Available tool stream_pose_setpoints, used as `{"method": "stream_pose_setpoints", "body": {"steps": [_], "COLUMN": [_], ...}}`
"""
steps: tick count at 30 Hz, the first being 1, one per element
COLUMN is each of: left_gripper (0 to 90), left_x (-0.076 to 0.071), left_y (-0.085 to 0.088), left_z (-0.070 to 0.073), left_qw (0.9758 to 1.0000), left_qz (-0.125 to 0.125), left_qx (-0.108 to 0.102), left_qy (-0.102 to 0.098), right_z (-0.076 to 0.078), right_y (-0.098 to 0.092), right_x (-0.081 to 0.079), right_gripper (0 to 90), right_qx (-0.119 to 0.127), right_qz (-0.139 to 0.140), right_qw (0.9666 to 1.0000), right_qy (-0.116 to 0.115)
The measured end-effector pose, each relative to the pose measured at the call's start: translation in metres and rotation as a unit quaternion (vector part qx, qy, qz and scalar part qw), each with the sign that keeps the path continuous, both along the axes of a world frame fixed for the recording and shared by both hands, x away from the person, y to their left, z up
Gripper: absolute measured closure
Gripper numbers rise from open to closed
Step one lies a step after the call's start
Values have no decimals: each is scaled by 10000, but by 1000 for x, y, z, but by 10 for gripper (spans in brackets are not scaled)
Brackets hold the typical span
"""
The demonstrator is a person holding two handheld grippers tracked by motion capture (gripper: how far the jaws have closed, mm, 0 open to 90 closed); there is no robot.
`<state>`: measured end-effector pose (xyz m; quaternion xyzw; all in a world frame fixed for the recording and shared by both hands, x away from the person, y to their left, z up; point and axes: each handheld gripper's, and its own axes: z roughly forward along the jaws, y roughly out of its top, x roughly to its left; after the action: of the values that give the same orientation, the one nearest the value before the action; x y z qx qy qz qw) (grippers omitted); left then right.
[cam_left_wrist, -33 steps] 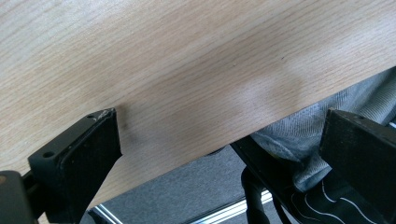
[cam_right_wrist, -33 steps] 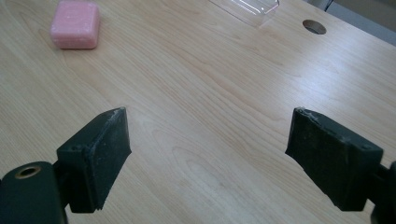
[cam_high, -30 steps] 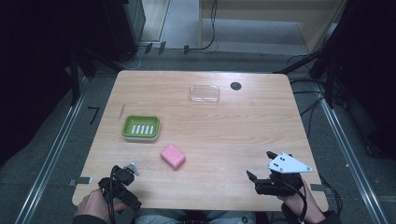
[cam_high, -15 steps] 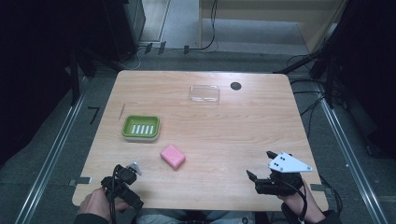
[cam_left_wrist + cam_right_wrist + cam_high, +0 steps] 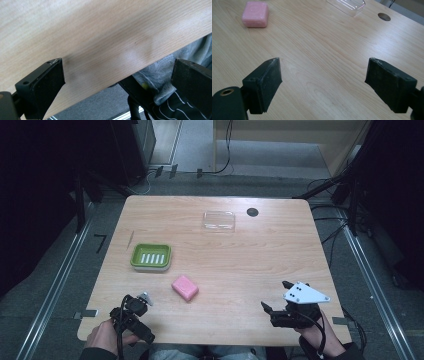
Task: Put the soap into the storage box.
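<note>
Two hand-held grippers sit at the near edge of a light wood-grain table (image 5: 240,250). No legible writing or brand marks on any item. Left gripper (image 5: 134,312), near the left corner, jaws spread wide and holding nothing; its own view looks past the table edge onto grey mesh fabric (image 5: 160,75). Right gripper (image 5: 277,297), near the right corner, carries a grey three-cornered plate; jaws wide apart, empty, flat black pads chipped pale at the tips. Pink soap bar (image 5: 185,287), rounded rectangular block, lies flat between the grippers, nearer the left. Green soap dish (image 5: 151,257) with a slotted white insert sits just beyond it. Clear plastic lid (image 5: 219,220) rests farther back, beside a round dark hole (image 5: 252,212).
</note>
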<state>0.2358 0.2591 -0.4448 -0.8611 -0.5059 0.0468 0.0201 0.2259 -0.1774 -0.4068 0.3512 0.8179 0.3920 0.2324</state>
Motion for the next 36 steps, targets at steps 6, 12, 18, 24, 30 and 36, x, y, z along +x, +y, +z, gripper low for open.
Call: {"method": "stream_pose_setpoints", "body": {"steps": [6,12,18,24,30,36], "left_gripper": [0,0,0,0,0,0], "left_x": [6,14,19,24,29,37], "left_y": [-5,-9,-13,-17,-21,-32], "left_z": [2,2,5,5,6,9], "left_qw": [10000,9999,9997,9995,9991,9986], "left_qz": [-68,-96,-157,-222,-289,-412], "left_qx": [-13,-113,-161,-219,-243,-237], "left_qy": [-33,-41,-100,-109,-168,-219], "right_z": [0,0,0,0,0,0], "right_y": [-1,-1,-1,-1,-1,0], "right_x": [-1,-1,-1,-1,-1,-1], "right_gripper": [138,138,138,138,138,138], "right_qx": [-18,-33,-34,-43,-40,-51], "right_qz": [-23,-28,-47,-44,-40,-19], "right_qw": [10000,10000,10000,10000,10000,10000], "right_qy": [9,6,18,13,10,-13]}}
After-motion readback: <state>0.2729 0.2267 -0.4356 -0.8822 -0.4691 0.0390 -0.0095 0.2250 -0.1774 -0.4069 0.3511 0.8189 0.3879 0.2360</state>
